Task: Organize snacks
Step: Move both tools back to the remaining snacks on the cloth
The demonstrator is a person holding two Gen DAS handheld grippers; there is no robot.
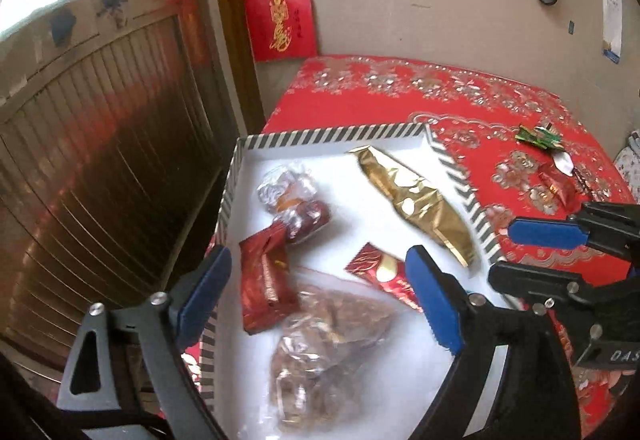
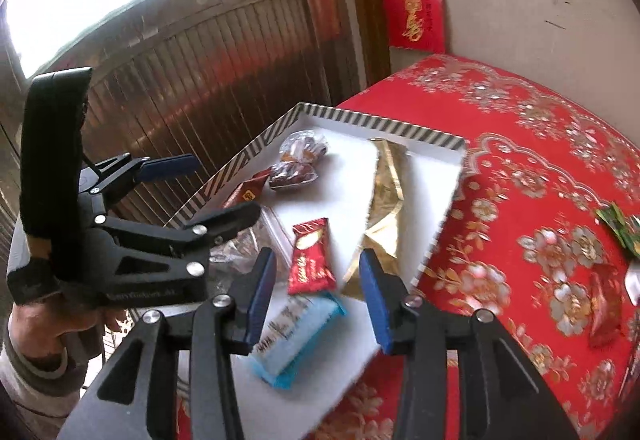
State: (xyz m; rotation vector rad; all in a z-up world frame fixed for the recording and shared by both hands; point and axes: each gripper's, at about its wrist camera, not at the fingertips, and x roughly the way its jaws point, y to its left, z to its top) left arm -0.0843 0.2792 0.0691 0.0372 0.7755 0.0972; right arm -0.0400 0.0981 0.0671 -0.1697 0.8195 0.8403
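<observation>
Several snacks already lie in the striped box (image 1: pixel 456 163): a gold packet (image 1: pixel 420 199), a dark red pack (image 1: pixel 266 284), a clear bag of brown pieces (image 1: pixel 320 344) and a pale blue bar (image 2: pixel 296 336), while a green wrapper (image 1: pixel 536 135) and a red candy (image 1: pixel 556 189) sit loose on the red tablecloth (image 1: pixel 400 95). Both tools look empty, the left gripper (image 1: pixel 320 292) spread wide over the box, the right gripper (image 2: pixel 316 292) parted above the blue bar. My call: swing right to the strays, straddle one wrapper's middle and close gently so it doesn't skid on the cloth.
</observation>
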